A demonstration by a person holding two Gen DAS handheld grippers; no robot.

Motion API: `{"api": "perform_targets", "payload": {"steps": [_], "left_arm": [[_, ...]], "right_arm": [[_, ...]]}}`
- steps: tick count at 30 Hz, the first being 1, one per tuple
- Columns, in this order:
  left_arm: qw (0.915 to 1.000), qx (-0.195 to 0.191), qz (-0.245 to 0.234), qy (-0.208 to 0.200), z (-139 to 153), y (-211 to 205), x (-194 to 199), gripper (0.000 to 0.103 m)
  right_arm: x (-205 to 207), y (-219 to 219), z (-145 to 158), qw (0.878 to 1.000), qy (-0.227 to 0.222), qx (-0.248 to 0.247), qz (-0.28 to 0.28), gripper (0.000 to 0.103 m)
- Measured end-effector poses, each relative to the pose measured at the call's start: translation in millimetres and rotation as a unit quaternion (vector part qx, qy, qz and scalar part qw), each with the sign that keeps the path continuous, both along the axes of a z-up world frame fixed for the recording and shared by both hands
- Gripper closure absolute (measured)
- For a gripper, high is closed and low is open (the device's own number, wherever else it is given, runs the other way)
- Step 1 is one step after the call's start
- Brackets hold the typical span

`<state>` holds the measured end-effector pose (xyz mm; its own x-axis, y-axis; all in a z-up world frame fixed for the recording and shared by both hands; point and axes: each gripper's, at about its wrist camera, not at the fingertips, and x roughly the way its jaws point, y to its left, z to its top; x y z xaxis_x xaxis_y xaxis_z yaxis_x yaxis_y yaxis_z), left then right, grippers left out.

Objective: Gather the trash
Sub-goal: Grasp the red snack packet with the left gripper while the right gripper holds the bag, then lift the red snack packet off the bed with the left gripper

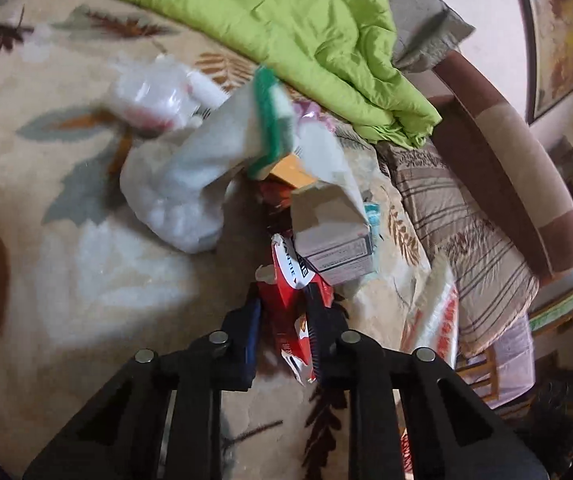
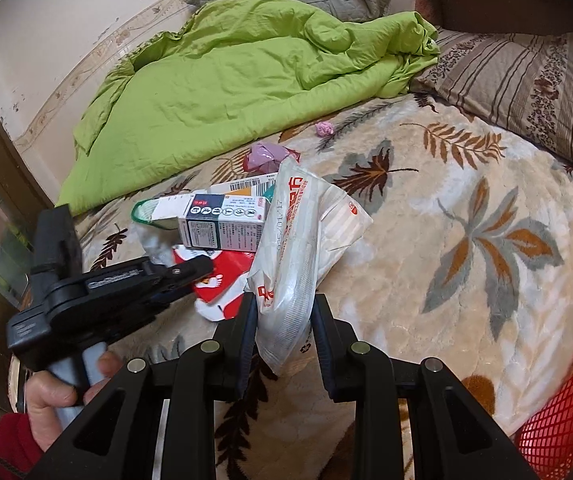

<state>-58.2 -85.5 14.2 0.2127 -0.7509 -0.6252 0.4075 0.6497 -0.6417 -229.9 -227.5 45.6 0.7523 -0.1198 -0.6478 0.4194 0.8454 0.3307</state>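
Red wrapper (image 1: 286, 304): pinched in left tongs (image 1: 284, 300), lower centre.
White plastic bag (image 2: 290, 264): pinched by right tongs (image 2: 284, 300).

Right gripper (image 2: 284, 312) clamps white plastic bag (image 2: 294, 248); left gripper (image 2: 202, 268) on red packet (image 2: 222, 276).

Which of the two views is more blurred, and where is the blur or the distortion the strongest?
Left wrist view: motion blur smears the white plastic bag and green-edged item; the red packet in the left gripper is sharper. Right wrist view: mostly sharp, white bag readable; fisheye bends the edges, and the red basket blurs.
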Motion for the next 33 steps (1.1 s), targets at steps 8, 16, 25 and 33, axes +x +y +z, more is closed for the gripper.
{"api": "perform_targets", "payload": {"steps": [8, 16, 25, 33], "left_arm": [[0.9836, 0.11, -0.047, -0.135, 53, 16, -45, 0.085], [0.9609, 0.162, -0.044, -0.22, 48, 15, -59, 0.082], [0.9646, 0.147, -0.029, -0.217, 38, 9, -52, 0.077], [0.9613, 0.125, 0.003, -0.245, 44, 30, -62, 0.083]], "right_arm": [[0, 5, 0, 1.0, 0.006, -0.011, 0.005, 0.073], [12, 17, -4, 0.999, 0.027, -0.033, 0.02, 0.073], [12, 21, -4, 0.998, 0.036, -0.055, 0.02, 0.073], [13, 28, -1, 0.997, 0.023, -0.063, 0.025, 0.073]]}}
